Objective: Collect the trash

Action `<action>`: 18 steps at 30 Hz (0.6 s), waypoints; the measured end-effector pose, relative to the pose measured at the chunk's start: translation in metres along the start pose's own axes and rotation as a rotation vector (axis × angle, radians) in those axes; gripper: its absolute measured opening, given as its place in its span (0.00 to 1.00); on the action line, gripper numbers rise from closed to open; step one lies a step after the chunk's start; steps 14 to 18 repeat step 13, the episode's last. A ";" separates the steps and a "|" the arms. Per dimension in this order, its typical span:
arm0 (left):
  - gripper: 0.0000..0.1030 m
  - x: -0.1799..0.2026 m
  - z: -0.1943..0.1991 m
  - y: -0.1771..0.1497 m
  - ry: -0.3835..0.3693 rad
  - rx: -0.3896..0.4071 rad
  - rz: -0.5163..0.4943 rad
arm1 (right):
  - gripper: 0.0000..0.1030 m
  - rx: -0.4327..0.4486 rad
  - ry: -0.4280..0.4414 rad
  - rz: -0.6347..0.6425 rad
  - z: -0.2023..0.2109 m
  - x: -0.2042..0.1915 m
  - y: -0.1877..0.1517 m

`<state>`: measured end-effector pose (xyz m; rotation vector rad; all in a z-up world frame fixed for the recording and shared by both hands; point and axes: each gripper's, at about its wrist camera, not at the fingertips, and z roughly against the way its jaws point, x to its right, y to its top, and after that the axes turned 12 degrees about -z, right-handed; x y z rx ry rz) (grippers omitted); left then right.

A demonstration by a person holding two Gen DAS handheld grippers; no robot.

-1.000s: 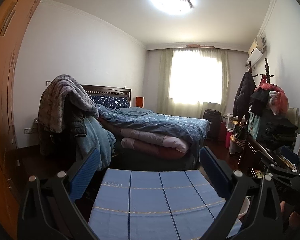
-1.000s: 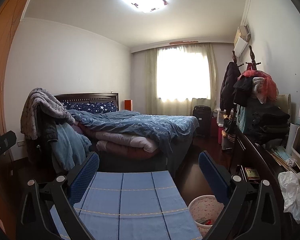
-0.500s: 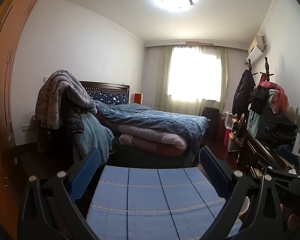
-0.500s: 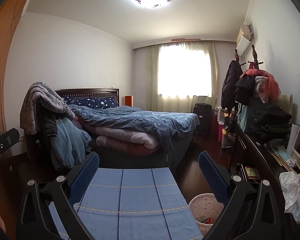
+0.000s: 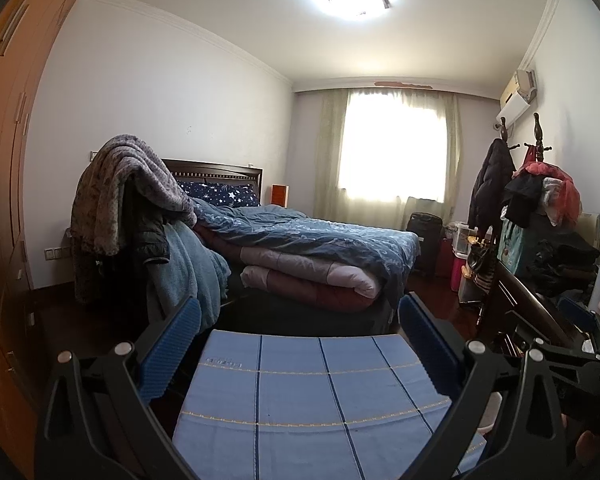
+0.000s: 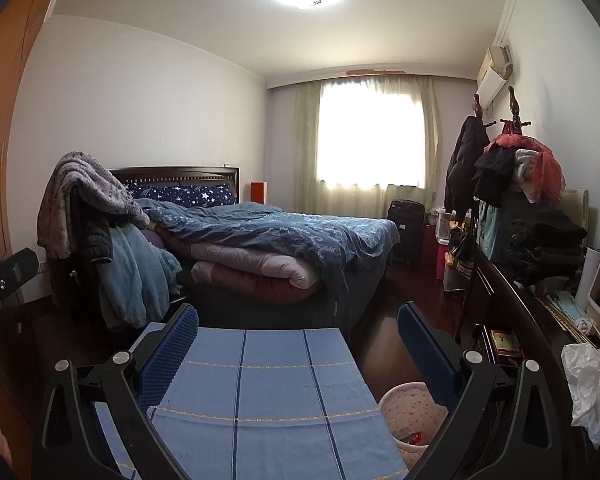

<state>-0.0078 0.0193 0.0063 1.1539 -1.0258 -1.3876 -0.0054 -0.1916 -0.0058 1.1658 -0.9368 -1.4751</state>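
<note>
My left gripper [image 5: 298, 340] is open and empty, held above a blue checked cloth [image 5: 316, 400] on a table. My right gripper [image 6: 298, 344] is open and empty above the same cloth [image 6: 268, 400]. A small pink-patterned trash basket [image 6: 410, 408] stands on the floor right of the table, with some bits inside. Crumpled white plastic or paper [image 6: 590, 388] lies on the dark desk at the right edge of the right wrist view. The right gripper also shows at the lower right in the left wrist view [image 5: 572, 344].
A bed [image 5: 308, 248] with blue and pink quilts fills the middle. A chair draped with blankets [image 5: 132, 216] stands to its left. A wooden wardrobe [image 5: 4, 200] lines the left. A cluttered dark desk [image 6: 512, 304] and coat rack [image 6: 516, 160] line the right wall.
Both views have tilted slightly down and shifted; the bed and window sit a little lower in frame. Both grippers stay open and empty.
</note>
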 end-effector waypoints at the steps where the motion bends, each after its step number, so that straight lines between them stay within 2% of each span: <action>1: 0.97 0.000 -0.002 -0.001 0.000 -0.001 -0.003 | 0.96 -0.003 0.000 0.002 -0.001 0.000 0.000; 9: 0.97 -0.004 -0.015 -0.008 -0.013 -0.034 0.014 | 0.96 -0.034 0.002 0.017 -0.011 -0.003 -0.005; 18: 0.97 -0.005 -0.019 -0.010 0.004 -0.040 0.010 | 0.96 -0.044 0.007 0.023 -0.014 -0.004 -0.007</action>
